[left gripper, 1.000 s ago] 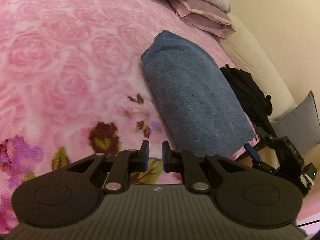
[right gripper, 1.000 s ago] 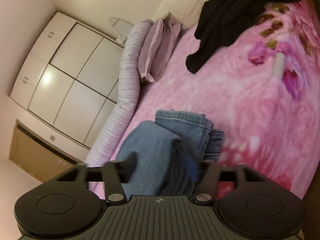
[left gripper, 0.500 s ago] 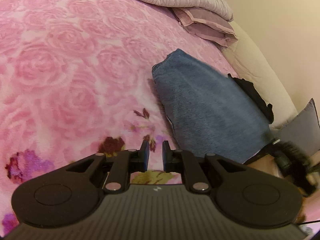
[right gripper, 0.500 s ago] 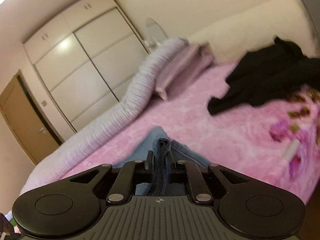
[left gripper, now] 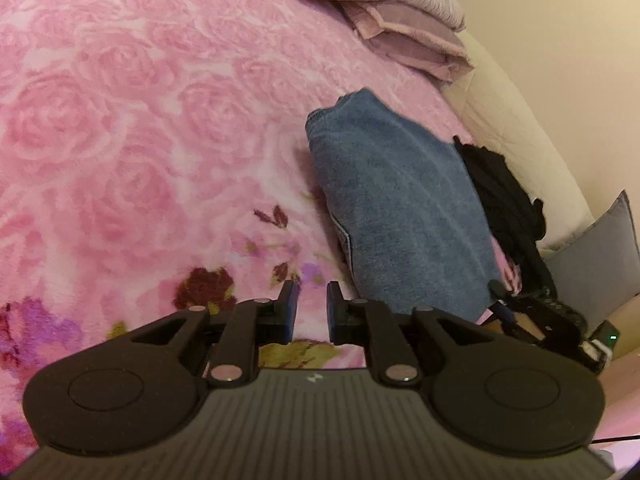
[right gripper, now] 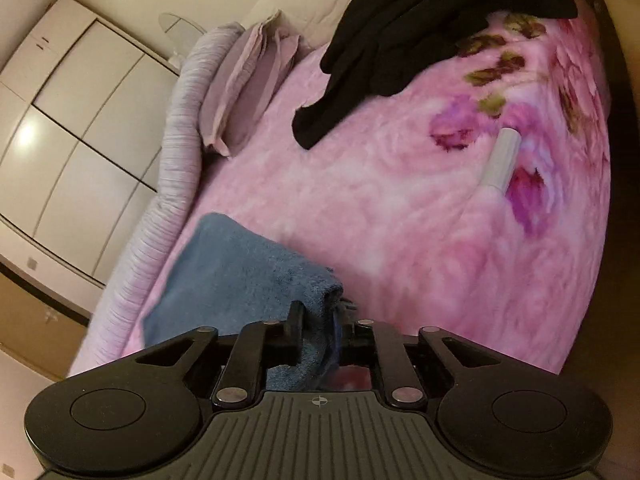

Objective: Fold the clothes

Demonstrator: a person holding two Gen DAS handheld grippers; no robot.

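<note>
On a bed covered by a plush pink blanket (left gripper: pixel 160 128) printed with roses and a few darker purple and maroon blooms, a folded blue denim garment (left gripper: pixel 400 216) lies flat towards the right of the left wrist view. Behind it, near the cream padded headboard (left gripper: pixel 520 128), a crumpled black garment (right gripper: pixel 420 28) sits in a loose heap, just beside the denim's far edge. A rolled, ribbed lilac quilt (right gripper: pixel 176 152) runs along the bed's far side with folded mauve pillowcases (right gripper: pixel 248 88) against it, and a grey cushion (left gripper: pixel 600 256) leans by the headboard. A small pale cylindrical tube (right gripper: pixel 500 160) rests on the blanket, well apart from the clothes. White panelled wardrobe doors (right gripper: pixel 80 120) and a brown wooden door fill the wall beyond.

The left gripper (left gripper: pixel 311 312) hovers above bare blanket, its jaws a little apart and having just opened slightly, nothing between them. The right gripper (right gripper: pixel 318 336) has a bunched corner of the denim between its jaws, which have just loosened somewhat; the cloth still fills the gap against both pads.
</note>
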